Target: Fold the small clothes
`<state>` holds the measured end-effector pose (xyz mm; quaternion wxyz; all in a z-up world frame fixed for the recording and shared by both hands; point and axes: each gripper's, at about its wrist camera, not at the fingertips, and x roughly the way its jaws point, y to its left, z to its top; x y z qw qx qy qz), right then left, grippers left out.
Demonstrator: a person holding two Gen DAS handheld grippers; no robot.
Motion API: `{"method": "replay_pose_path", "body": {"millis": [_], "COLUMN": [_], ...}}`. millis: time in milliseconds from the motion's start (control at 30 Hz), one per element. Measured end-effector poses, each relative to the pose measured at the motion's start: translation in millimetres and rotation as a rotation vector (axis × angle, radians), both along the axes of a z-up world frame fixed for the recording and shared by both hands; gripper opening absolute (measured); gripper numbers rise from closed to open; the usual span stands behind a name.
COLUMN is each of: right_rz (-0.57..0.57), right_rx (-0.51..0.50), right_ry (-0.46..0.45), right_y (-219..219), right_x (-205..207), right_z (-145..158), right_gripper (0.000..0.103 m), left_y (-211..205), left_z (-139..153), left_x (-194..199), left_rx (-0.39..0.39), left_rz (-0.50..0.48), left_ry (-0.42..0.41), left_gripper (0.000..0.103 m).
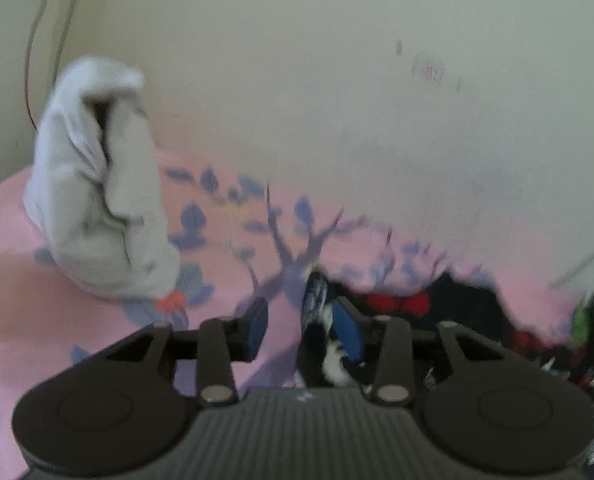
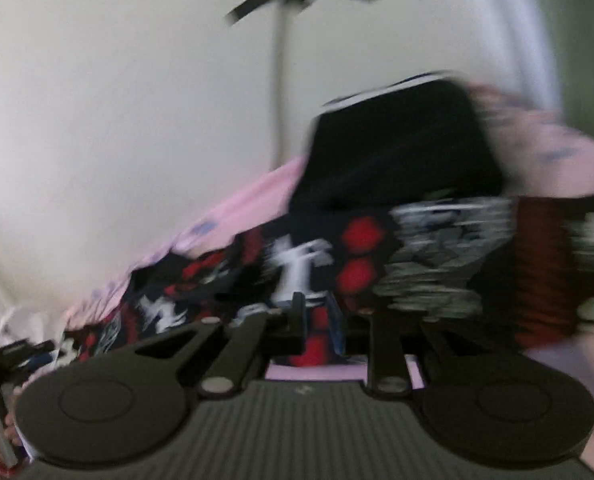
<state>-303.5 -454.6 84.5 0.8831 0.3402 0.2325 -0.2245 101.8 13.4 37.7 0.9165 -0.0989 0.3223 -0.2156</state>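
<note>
- The left gripper (image 1: 303, 330) had its two blue pads (image 1: 257, 328) set apart, with a gap between them
- A dark edge of the printed garment (image 1: 317, 300) stood up in that gap, close to the right-hand pad
- The picture was blurry, so I could not tell if the pads were pressing on the cloth or just near it
- The rest of the dark garment, with red and white marks, lay to the right of the left gripper on the pink sheet (image 1: 97, 328)
- The pink sheet had blue leaves and branches printed on it
- A bunched-up white cloth (image 1: 97, 184) sat on the sheet, up and to the left of the left gripper and well apart from it
- The right gripper (image 2: 317, 320) had its fingers close together, with red and dark cloth of the same garment (image 2: 297, 264) between them
- It looked pinched shut on the cloth, though that view was very smeared
- The garment spread out in front of the right gripper and to both sides of it
- A plain black folded piece (image 2: 397, 140) lay on the sheet just past the printed garment
- A pale wall (image 1: 337, 60) stood behind the bed
</note>
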Motion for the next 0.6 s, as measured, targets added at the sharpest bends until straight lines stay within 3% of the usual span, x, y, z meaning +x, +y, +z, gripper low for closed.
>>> {"method": "replay_pose_path", "body": {"millis": [100,200,367,400,433,500,600], "right_rz": [-0.133,-0.265,-0.462,-0.482,-0.491,-0.520,-0.560], "right_rx": [-0.003,0.051,0.142,0.161,0.178,0.186,0.146], "right_ry": [0.019,0.016,0.009,-0.026,-0.054,-0.083,-0.094], "right_y": [-10,-21,-34,-37,-41,-49,-65], "right_x": [-48,-94,-141,-148,-154,-156,-146], "right_z": [6,-1,-16,-19,-20,-22,-26], "right_gripper": [0.019,0.023,0.033,0.033,0.036,0.039,0.041], "left_y": [1,-16,-63,-71,-77,-83,-83], "left_z": [12,12,-4,-13,-20,-23,-26], "left_x": [-9,-15,-28,-28,-27,-29,-31], "left_rx": [-0.081,-0.111,0.000,0.040,0.075,0.113,0.110], "left_rz": [-0.074,-0.196,-0.344,-0.358,-0.357,-0.362,-0.355], "left_ry": [-0.023,-0.001,0.014,0.037,0.054,0.015,0.010], "left_gripper": [0.042,0.042,0.048,0.048,0.047,0.050,0.050]}}
